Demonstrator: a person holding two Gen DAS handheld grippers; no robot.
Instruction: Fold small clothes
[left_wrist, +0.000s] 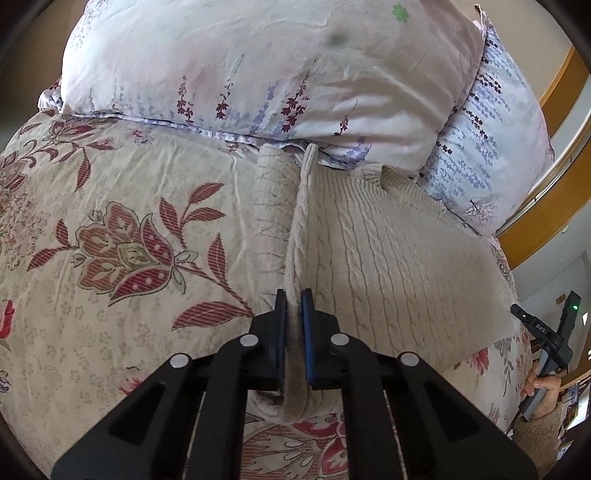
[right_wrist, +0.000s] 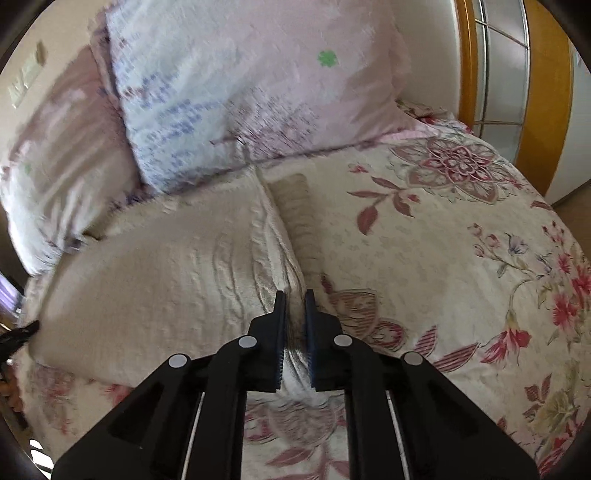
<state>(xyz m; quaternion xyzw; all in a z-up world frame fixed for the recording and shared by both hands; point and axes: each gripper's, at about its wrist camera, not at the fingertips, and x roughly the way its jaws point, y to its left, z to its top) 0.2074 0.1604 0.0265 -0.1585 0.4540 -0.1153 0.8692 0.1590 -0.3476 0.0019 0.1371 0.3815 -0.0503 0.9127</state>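
- The left hand-held gripper (left_wrist: 294, 295) points forward and down at the bed, its black jaws clenched on a raised fold along the left edge of the cream sweater (left_wrist: 388, 251), the fabric pinched between the blue pads (left_wrist: 306, 332).
- The sweater is a cable-knit with ribbed trim, lying flat on the bedspread (left_wrist: 129, 221), its far end touching the pillows; a sleeve (left_wrist: 271, 206) lies alongside its left edge.
- The bedspread is a wrinkled cream cotton printed with red and pink flowers and leaves.
- At the far end, two plump pillows (left_wrist: 258, 74) in pale lilac fabric with sprigs of purple flowers lean together; one bears a small green clover mark (left_wrist: 400, 13).
- In the left wrist view, a hand (left_wrist: 543, 387) in a knitted cuff holds the other tool at the right edge.
- The right hand-held gripper (right_wrist: 294, 295) also tilts down, grasping a bunched fold on the sweater's right edge, beside the other sleeve (right_wrist: 299, 221).
- An orange wooden frame (right_wrist: 539, 110) stands at the far right.
- No readable writing shows.
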